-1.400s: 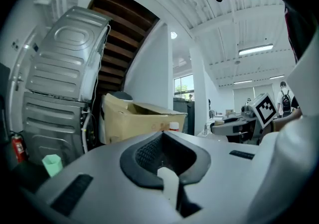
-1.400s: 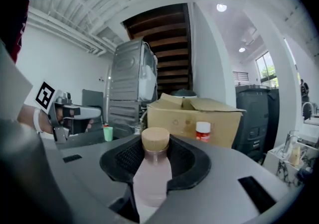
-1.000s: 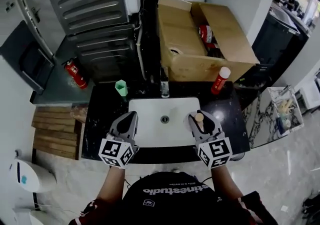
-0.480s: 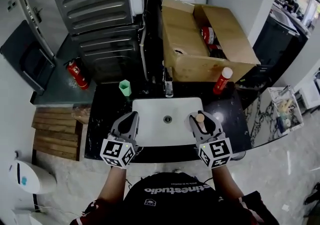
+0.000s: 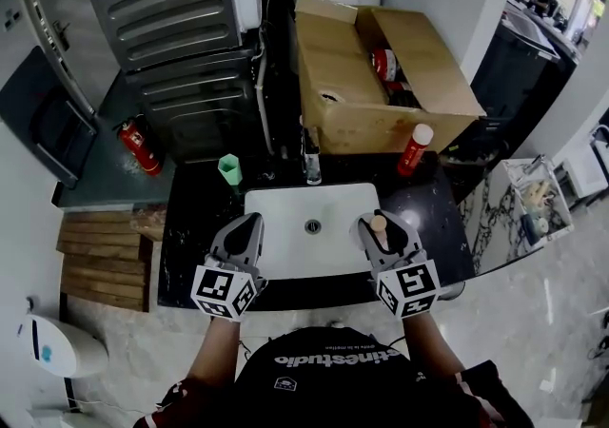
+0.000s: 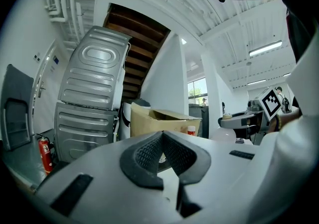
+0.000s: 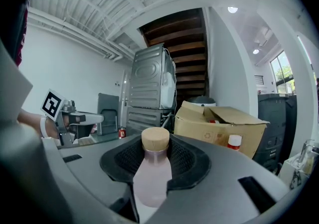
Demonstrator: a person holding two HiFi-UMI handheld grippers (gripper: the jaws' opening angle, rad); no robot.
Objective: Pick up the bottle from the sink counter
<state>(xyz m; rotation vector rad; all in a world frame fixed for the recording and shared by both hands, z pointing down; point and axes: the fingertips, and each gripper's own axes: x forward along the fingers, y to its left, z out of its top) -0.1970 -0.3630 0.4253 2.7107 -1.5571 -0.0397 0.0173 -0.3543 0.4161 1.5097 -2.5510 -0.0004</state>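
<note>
My right gripper (image 5: 382, 225) (image 7: 155, 157) is shut on a pale pink bottle (image 7: 151, 177) with a tan cork cap (image 5: 379, 223). The black pads press on its neck, and the bottle hangs over the right edge of the white sink (image 5: 285, 248). My left gripper (image 5: 245, 228) (image 6: 161, 152) is shut with nothing between its pads, and it hovers over the left edge of the sink. A red bottle with a white cap (image 5: 415, 150) (image 7: 234, 142) stands at the back right of the black counter (image 5: 198, 217).
An open cardboard box (image 5: 376, 74) sits behind the counter with a red item inside. A green cup (image 5: 229, 168) and a faucet (image 5: 310, 164) stand at the back of the counter. A grey machine (image 5: 181, 27) and a red fire extinguisher (image 5: 139, 145) are to the left.
The view has shifted slightly. Both grippers keep their places over the sink, and the right one still holds the bottle.
</note>
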